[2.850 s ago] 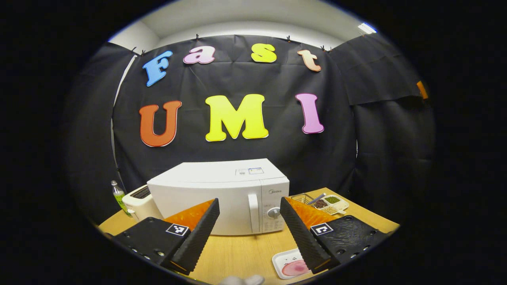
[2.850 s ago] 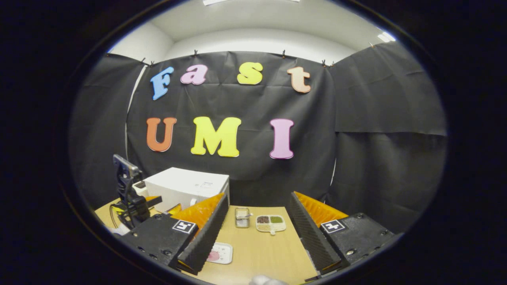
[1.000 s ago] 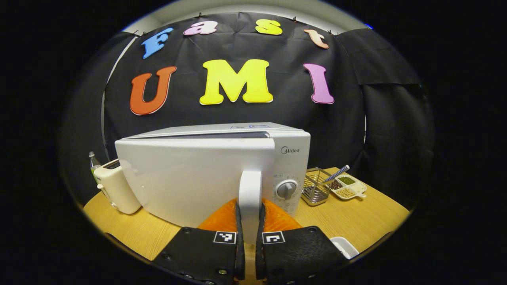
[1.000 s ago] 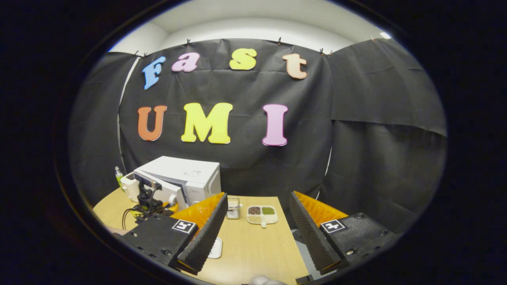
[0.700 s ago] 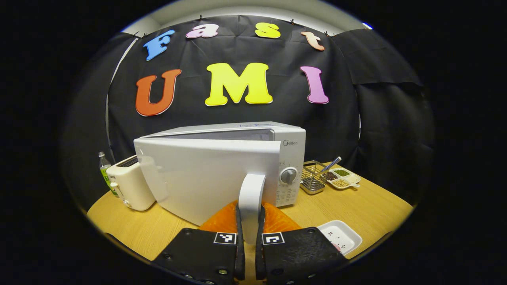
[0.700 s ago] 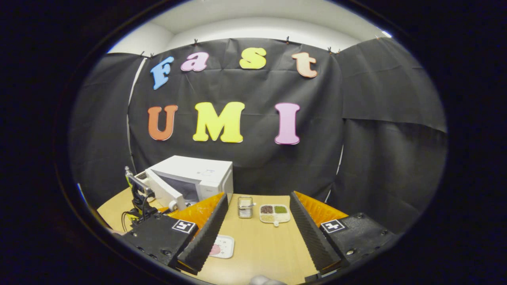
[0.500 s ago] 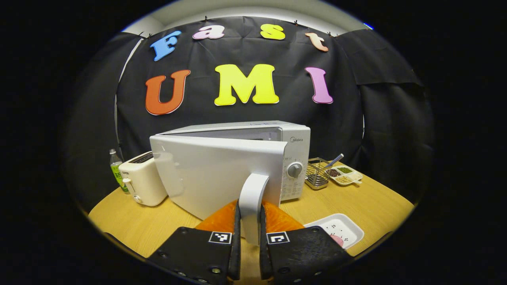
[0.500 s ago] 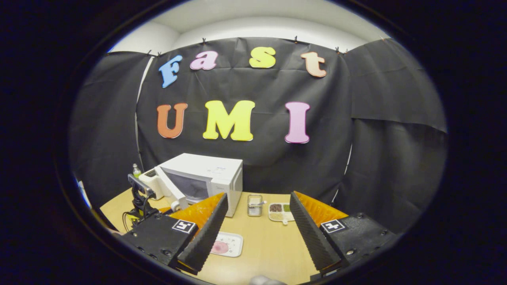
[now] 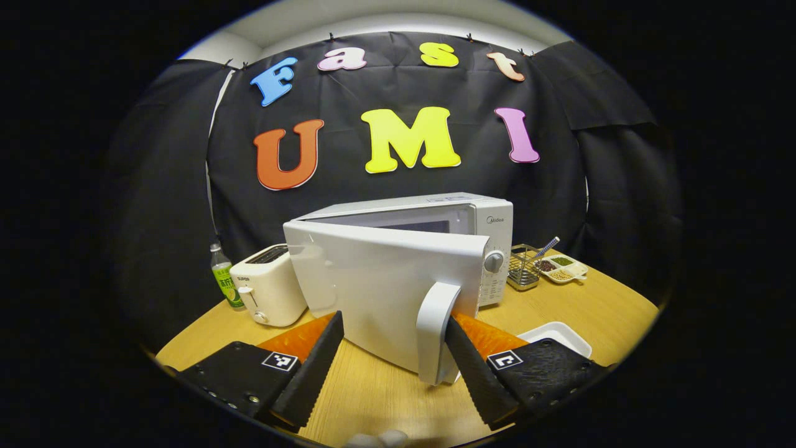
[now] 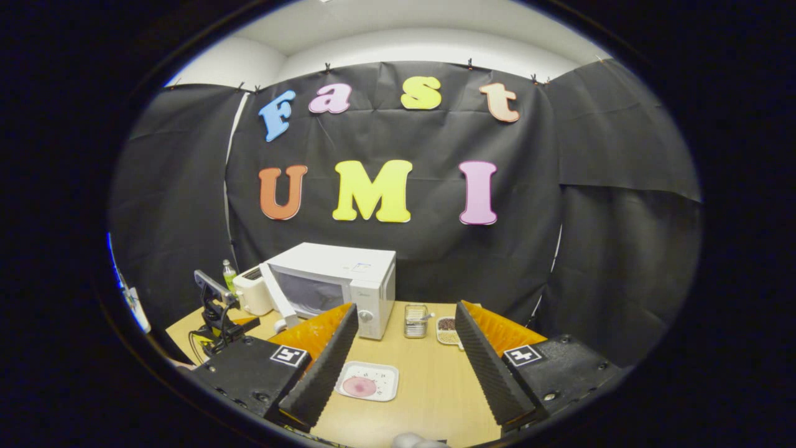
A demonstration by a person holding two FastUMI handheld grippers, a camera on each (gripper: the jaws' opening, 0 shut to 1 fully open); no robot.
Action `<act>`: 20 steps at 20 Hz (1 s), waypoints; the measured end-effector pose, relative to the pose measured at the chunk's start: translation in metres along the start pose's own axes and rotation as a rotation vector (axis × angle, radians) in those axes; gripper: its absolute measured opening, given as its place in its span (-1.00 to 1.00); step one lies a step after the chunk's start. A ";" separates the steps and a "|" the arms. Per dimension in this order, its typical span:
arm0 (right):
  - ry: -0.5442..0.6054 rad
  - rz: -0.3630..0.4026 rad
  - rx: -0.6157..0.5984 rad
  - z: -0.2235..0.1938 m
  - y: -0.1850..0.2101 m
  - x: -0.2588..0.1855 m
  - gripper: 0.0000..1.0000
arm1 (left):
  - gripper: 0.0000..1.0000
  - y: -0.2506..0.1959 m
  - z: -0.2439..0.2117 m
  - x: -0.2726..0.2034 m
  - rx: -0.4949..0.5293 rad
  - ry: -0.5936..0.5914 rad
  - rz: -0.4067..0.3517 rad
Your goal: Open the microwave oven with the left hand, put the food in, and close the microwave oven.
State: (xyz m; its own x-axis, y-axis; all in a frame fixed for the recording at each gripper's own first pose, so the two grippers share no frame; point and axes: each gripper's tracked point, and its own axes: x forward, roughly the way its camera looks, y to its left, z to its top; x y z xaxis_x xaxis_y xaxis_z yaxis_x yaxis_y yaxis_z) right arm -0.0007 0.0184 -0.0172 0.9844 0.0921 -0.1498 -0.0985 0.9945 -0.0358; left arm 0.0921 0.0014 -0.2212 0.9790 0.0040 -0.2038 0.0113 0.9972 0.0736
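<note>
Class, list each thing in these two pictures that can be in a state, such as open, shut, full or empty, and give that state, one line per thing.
Microwave door: swung partly open.
Door handle: free, between the spread fingers.
Left gripper: open, holding nothing.
Right gripper: open, holding nothing.
White tray: flat on the table, pink food on it.
Divided dish: compartments filled.
Toaster: slots empty.
Bottle: upright, capped.

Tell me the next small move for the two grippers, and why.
Probably bring the right gripper down toward the white food tray on the table. The microwave door stands swung out, the left gripper is open with its fingers apart around the door handle, and the right gripper is open and holds nothing.
</note>
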 end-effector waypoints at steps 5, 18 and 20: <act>0.000 0.018 0.001 -0.007 0.011 -0.013 0.99 | 0.89 0.025 -0.007 -0.023 -0.008 0.019 0.029; 0.026 0.080 0.014 -0.033 0.051 -0.026 0.99 | 0.89 0.142 -0.038 -0.090 -0.018 0.080 0.218; 0.031 0.090 0.016 -0.038 0.058 -0.023 0.99 | 0.89 0.162 -0.044 -0.098 -0.021 0.090 0.248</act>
State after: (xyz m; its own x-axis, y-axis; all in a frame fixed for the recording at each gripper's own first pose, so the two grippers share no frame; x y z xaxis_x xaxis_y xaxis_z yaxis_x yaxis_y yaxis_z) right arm -0.0351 0.0721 -0.0534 0.9667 0.1800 -0.1821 -0.1839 0.9829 -0.0048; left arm -0.0114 0.1654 -0.2319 0.9293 0.2544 -0.2678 -0.2321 0.9662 0.1122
